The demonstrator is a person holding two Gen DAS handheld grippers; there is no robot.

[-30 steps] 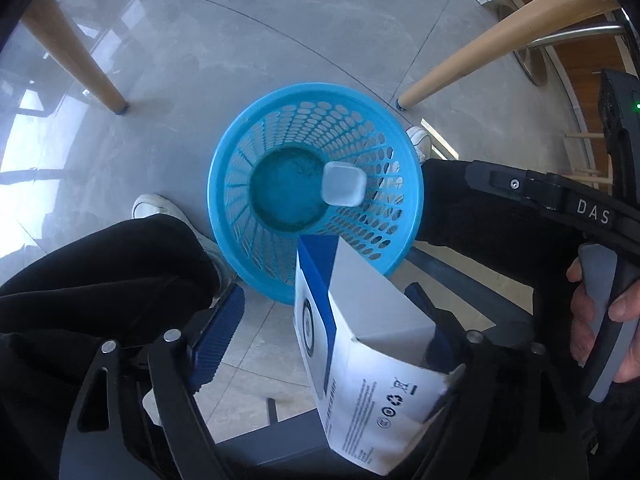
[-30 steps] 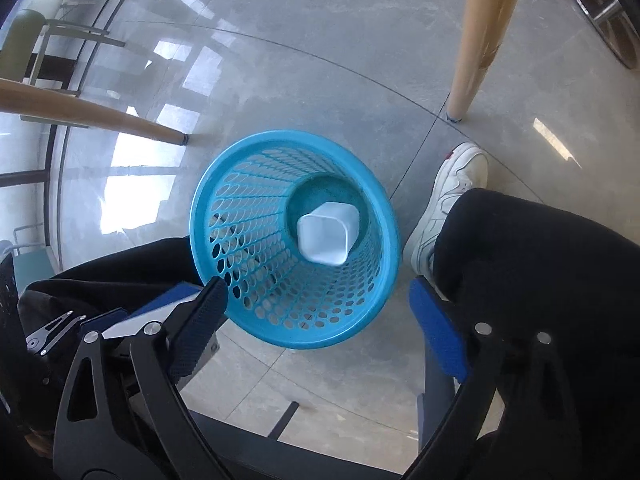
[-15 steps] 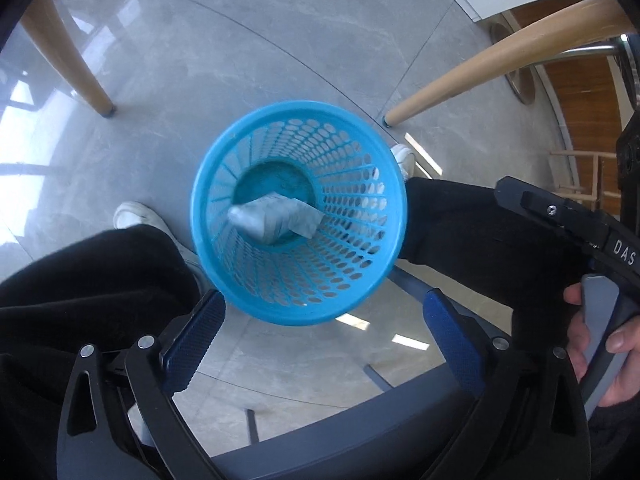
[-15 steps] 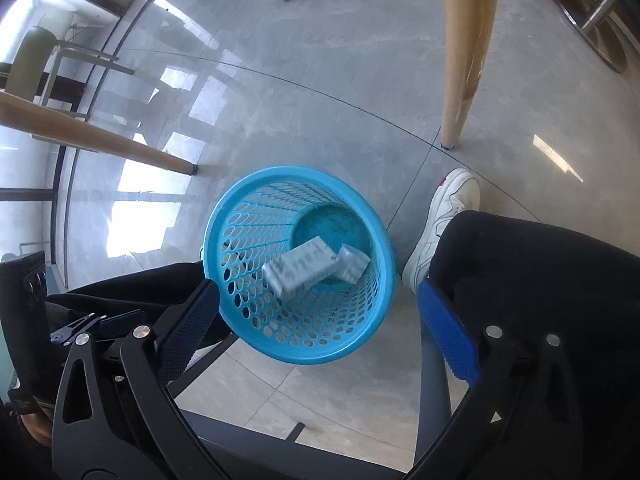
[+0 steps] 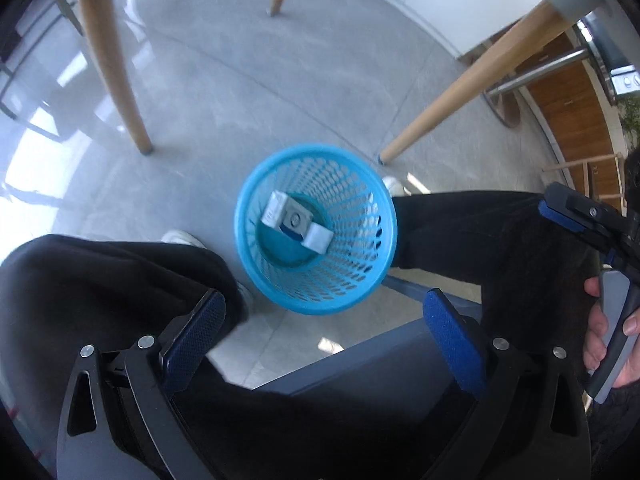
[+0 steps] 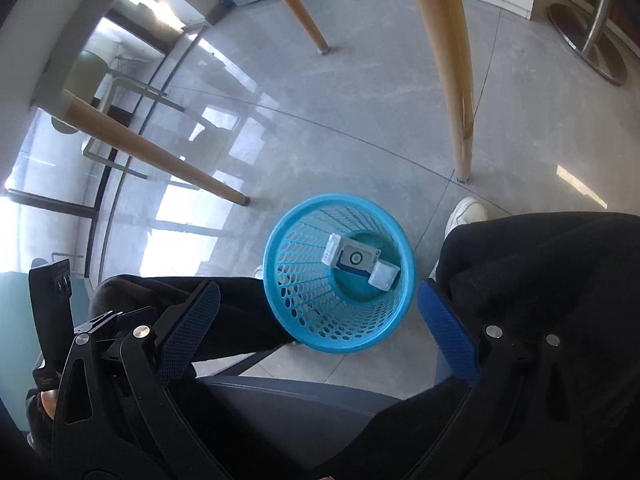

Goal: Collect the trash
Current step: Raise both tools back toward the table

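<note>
Both grippers were empty and spread wide, held well above the floor and looking down. Left gripper (image 5: 320, 332): jaws far apart, blue pads clear, nothing between them. Right gripper (image 6: 316, 332): same, jaws wide, nothing held. Blue mesh basket (image 5: 352, 296) stood upright on the grey tiled floor (image 5: 224, 92), between the person's black-trousered legs (image 5: 100, 280), just ahead of the dark chair seat edge (image 5: 360, 364). Trash was inside the basket: a white and blue carton (image 5: 290, 220) lay on its side across the bottom, printed face up, one end leaning toward the mesh wall. A small white cup (image 5: 318, 238) sat touching the carton's lower right end. From the right wrist view the same layout showed: basket (image 6: 352, 336), carton (image 6: 352, 258) flat at the bottom with a round logo visible, cup (image 6: 384, 276) against its right end. White sneakers (image 6: 466, 212) sat on the floor either side of the basket. Wooden table legs (image 6: 456, 80) stood beyond the basket, apart from it. In the left wrist view the right hand (image 5: 600, 336) gripped the other tool's grey handle at the frame's right edge.
</note>
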